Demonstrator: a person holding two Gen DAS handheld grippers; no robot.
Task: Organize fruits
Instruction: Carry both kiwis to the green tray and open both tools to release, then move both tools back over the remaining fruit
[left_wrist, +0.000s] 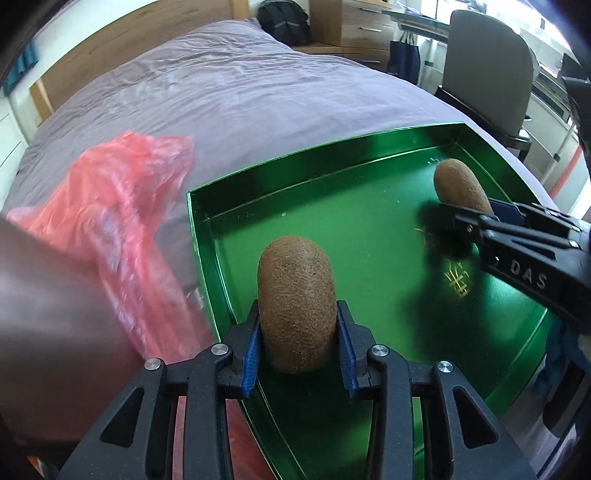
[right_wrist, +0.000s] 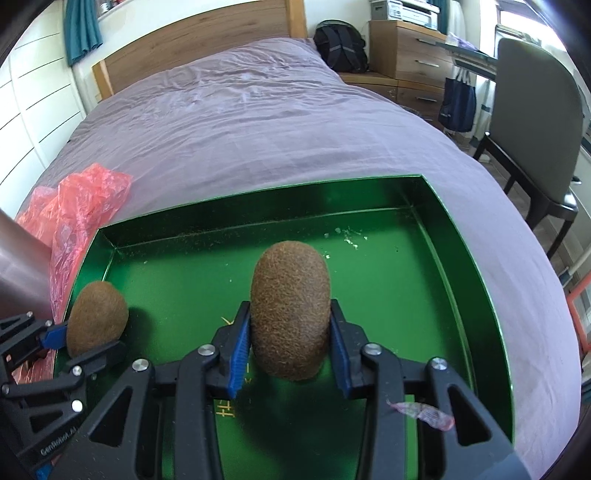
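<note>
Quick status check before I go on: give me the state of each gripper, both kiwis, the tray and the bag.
left gripper: shut on the left kiwi
right gripper: shut on the right kiwi
left kiwi: clamped between blue pads, over the tray
right kiwi: clamped between blue pads, over the tray
green tray: on the bed, only crumbs on its floor
red plastic bag: crumpled on the bed beside the tray

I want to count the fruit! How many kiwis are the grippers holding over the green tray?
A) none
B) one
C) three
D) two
D: the left gripper pinches one kiwi and the right gripper pinches another kiwi, both over the tray.
</note>
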